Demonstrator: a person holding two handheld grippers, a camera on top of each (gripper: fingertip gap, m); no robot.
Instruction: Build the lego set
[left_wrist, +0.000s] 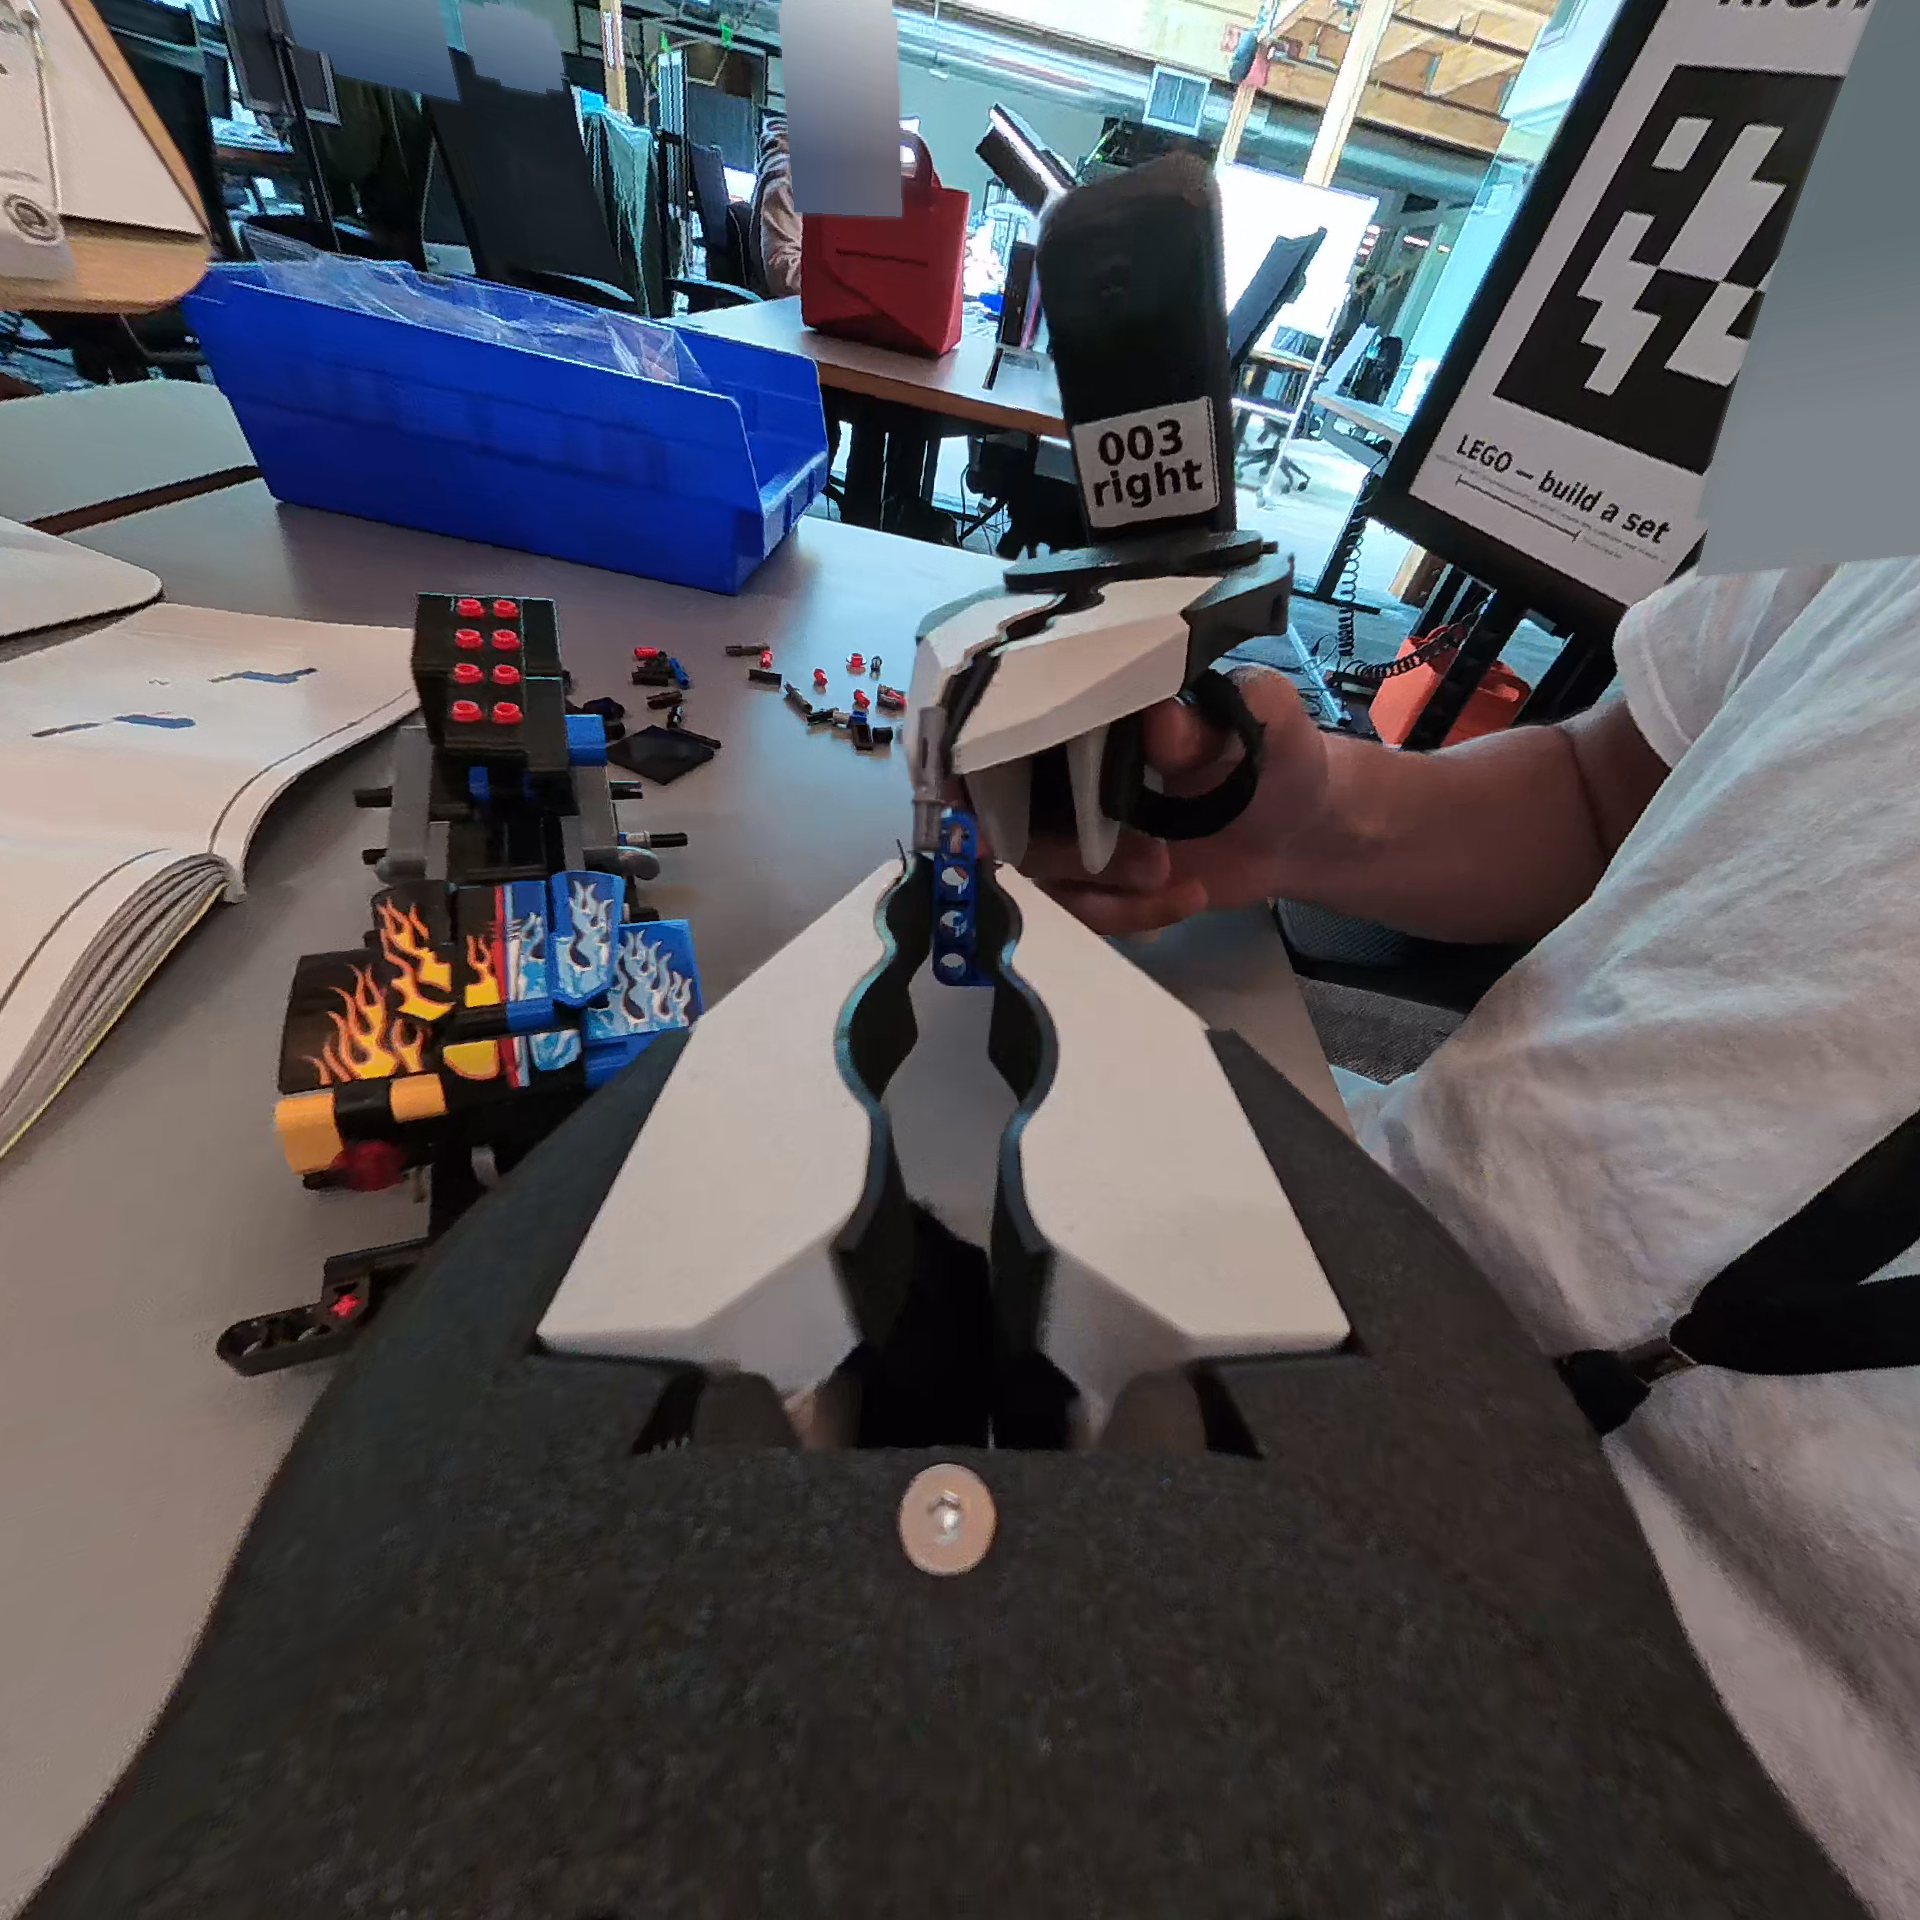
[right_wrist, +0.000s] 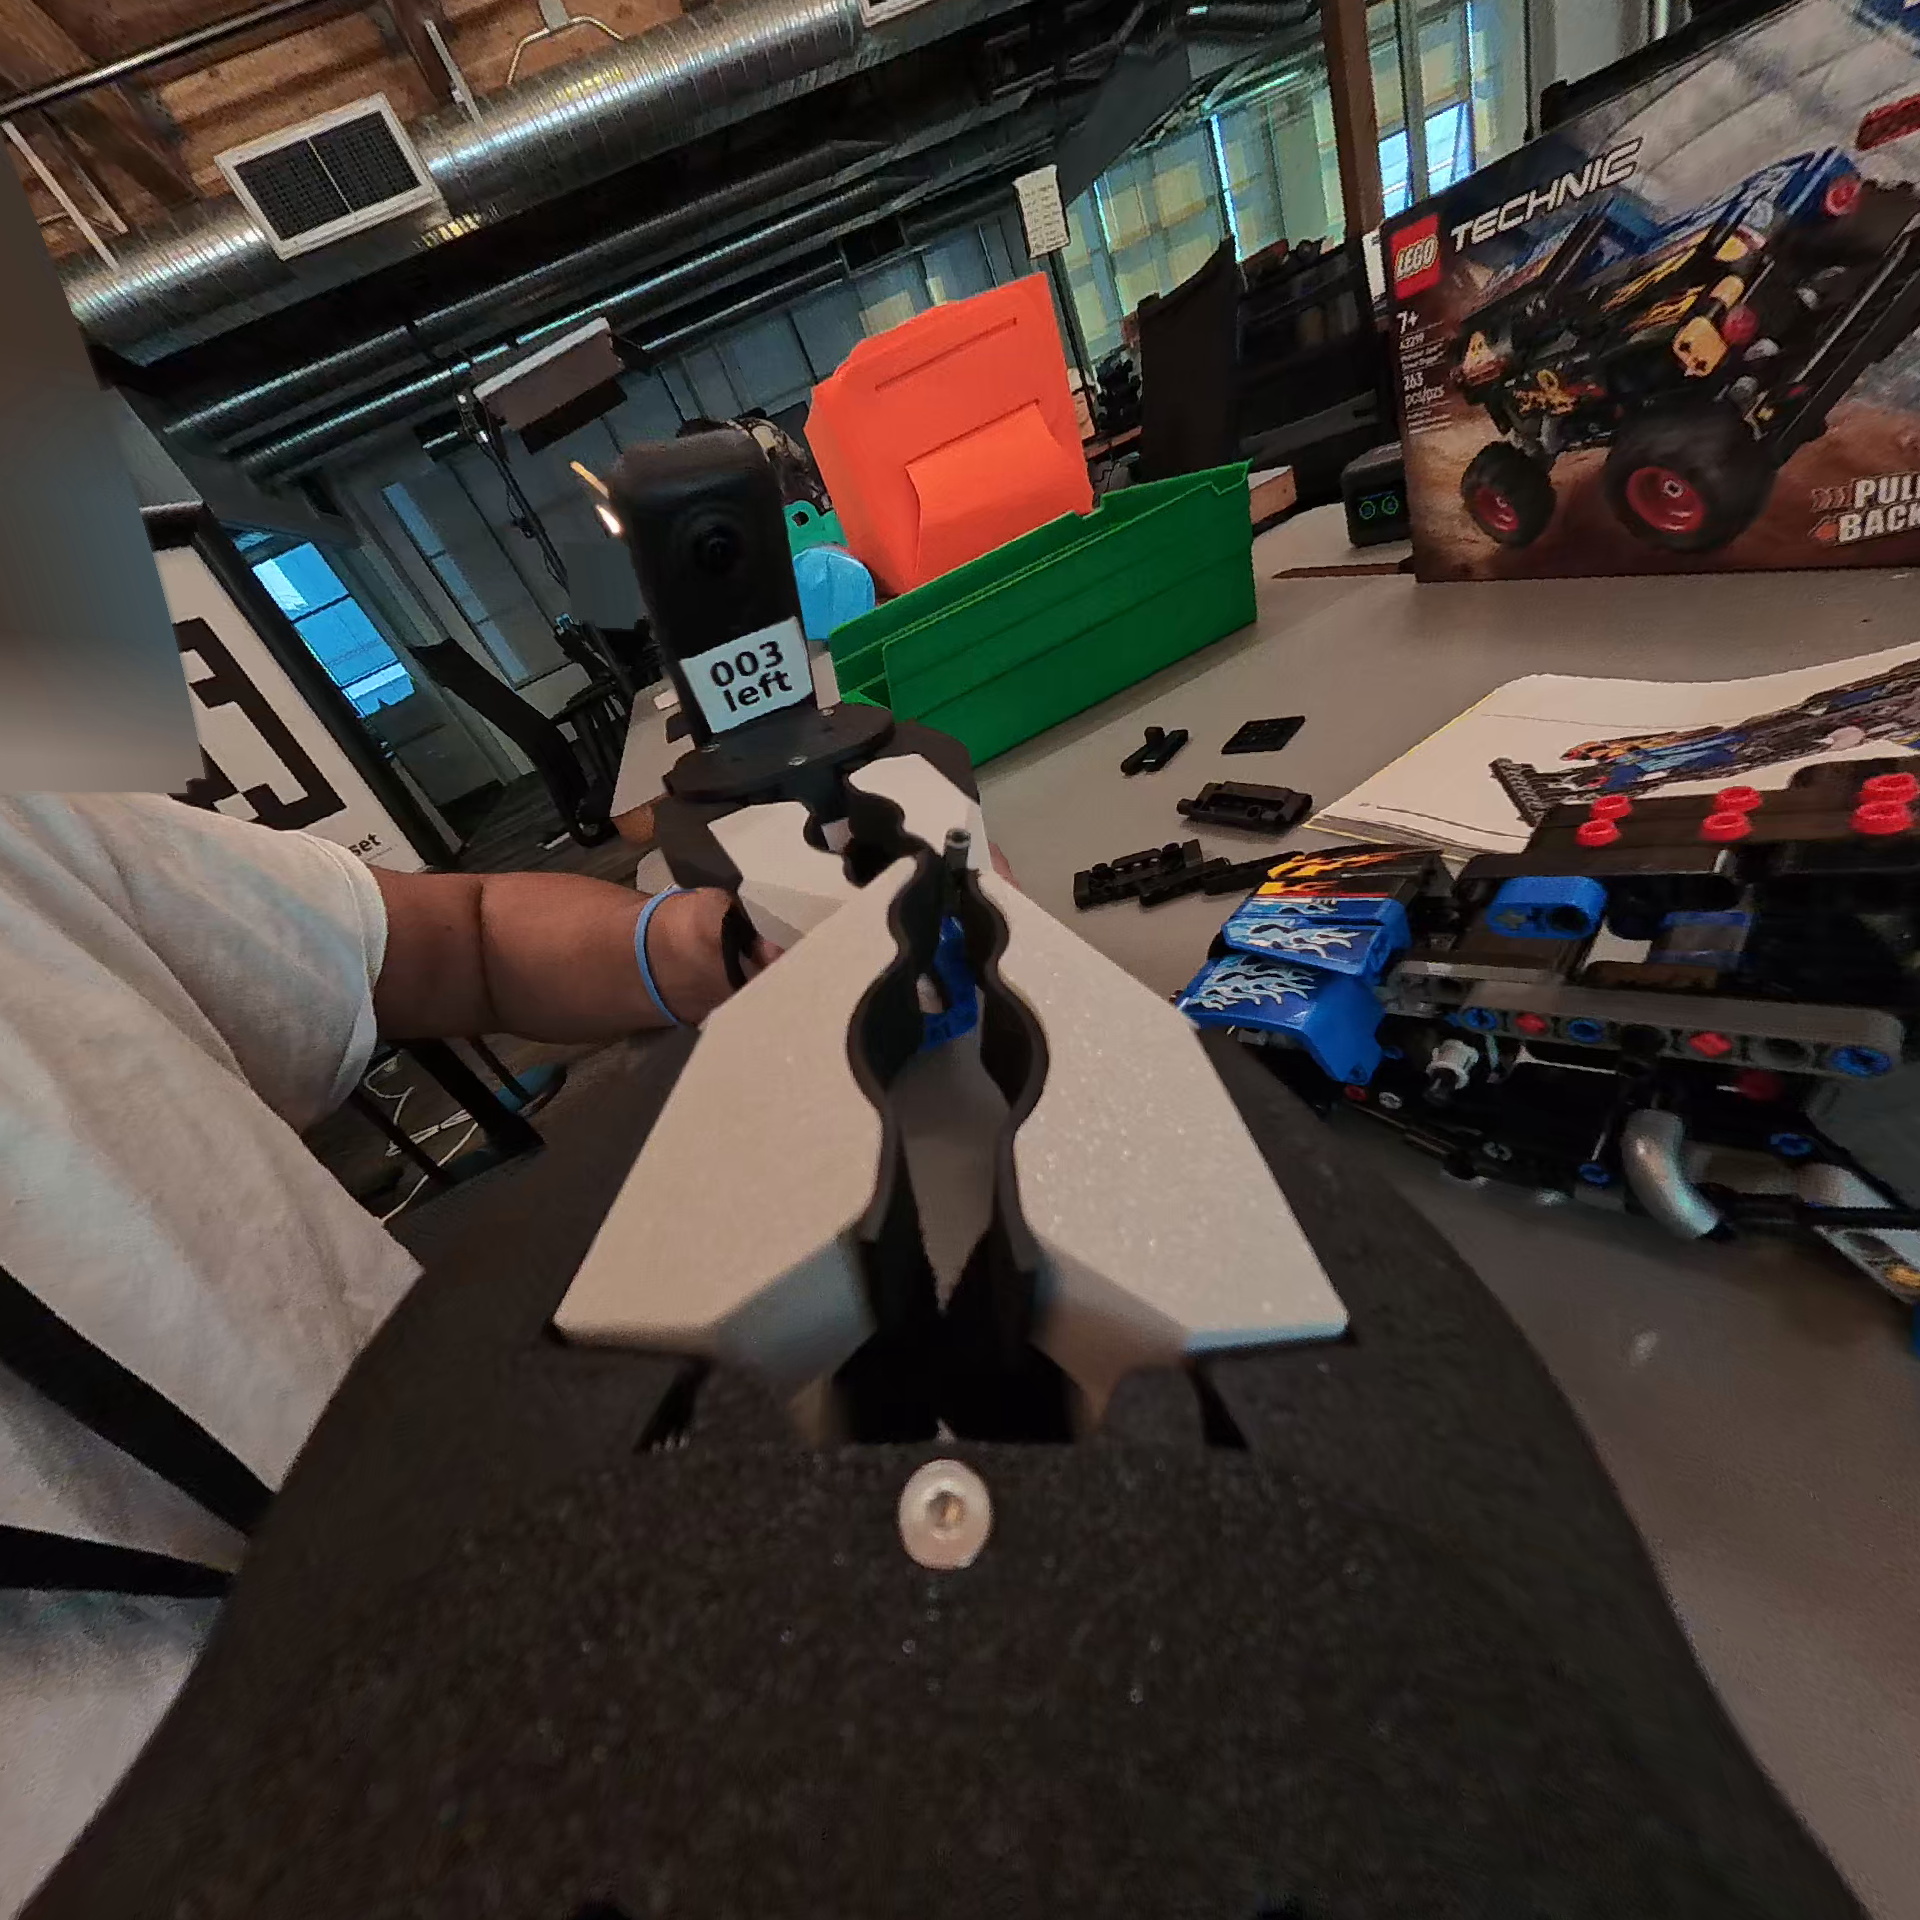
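Two hand-held grippers meet tip to tip above the grey table (left_wrist: 790, 644). Seen from the left wrist camera, the left gripper (left_wrist: 948, 904) has its white, black-lined fingers nearly closed on a short blue plastic beam with a row of round holes (left_wrist: 956, 914), which stands upright between the tips. At 12 o'clock from that beam, the right gripper (left_wrist: 940, 769) points downward, its fingers pinched on a thin grey axle rod (left_wrist: 928, 774) whose lower end touches the top of the beam. A hand (left_wrist: 1195, 790) grips its black handle.

From the right wrist camera, the right gripper (right_wrist: 948, 883) shows the dark rod (right_wrist: 954, 862) poking out past its almost-closed tips, with the blue beam (right_wrist: 951, 987) partly hidden behind the finger lining. The left gripper (right_wrist: 831, 831) faces it from 11 o'clock.

At 9 o'clock of the left gripper, in the left wrist view, the partly built black, blue and yellow flame-patterned truck model (left_wrist: 478, 935) rests on the table, near an open instruction booklet (left_wrist: 135, 769). Small loose black, red and blue pieces (left_wrist: 810, 686) lie scattered at 12 o'clock of the model. A blue plastic bin (left_wrist: 520, 416) sits farther back. In the right wrist view, a green plastic bin (right_wrist: 1060, 613) and the printed cardboard set box (right_wrist: 1662, 364) stand at 1 o'clock.
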